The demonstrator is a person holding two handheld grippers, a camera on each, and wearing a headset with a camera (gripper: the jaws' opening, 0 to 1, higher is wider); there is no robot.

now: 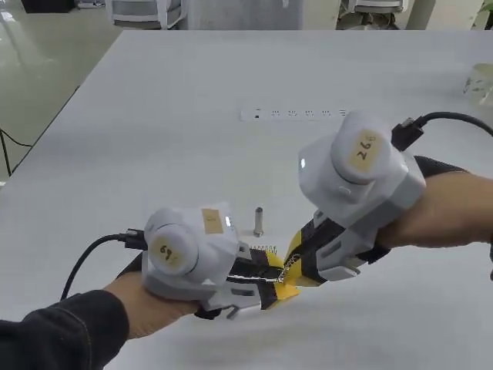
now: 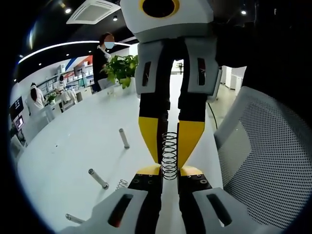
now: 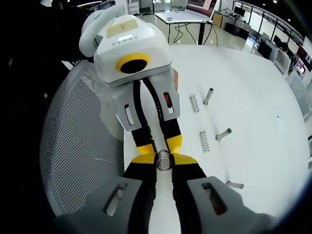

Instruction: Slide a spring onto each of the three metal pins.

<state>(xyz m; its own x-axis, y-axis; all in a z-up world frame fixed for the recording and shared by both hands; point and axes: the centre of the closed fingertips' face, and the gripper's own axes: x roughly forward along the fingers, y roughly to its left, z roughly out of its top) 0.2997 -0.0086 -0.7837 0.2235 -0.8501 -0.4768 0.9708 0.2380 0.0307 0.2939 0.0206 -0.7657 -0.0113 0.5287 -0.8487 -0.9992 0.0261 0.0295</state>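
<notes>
The danger here is the spring [image 2: 169,155] jumping free. It is pinched between two sets of tongs meeting nose to nose. If one lets go before the other has it squarely, or both squeeze the coils too hard, it could buckle, shoot out and roll off the near edge of the worktop [image 1: 154,116]. A crooked hold would also leave it off-axis for threading. The left tongs [image 1: 263,279] and the right tongs [image 1: 297,267] are each drawn narrow about the spring, yellow tips flanking its coils — which pair truly carries it I cannot tell. The spring sits close to the worktop's near edge, about midway along it. An upright pin [image 1: 258,220] stands bare just beyond the tongs, towards the worktop's middle, where a careless swing might topple it. A loose spring [image 3: 204,140] lies just beside a second pin [image 3: 223,134].
</notes>
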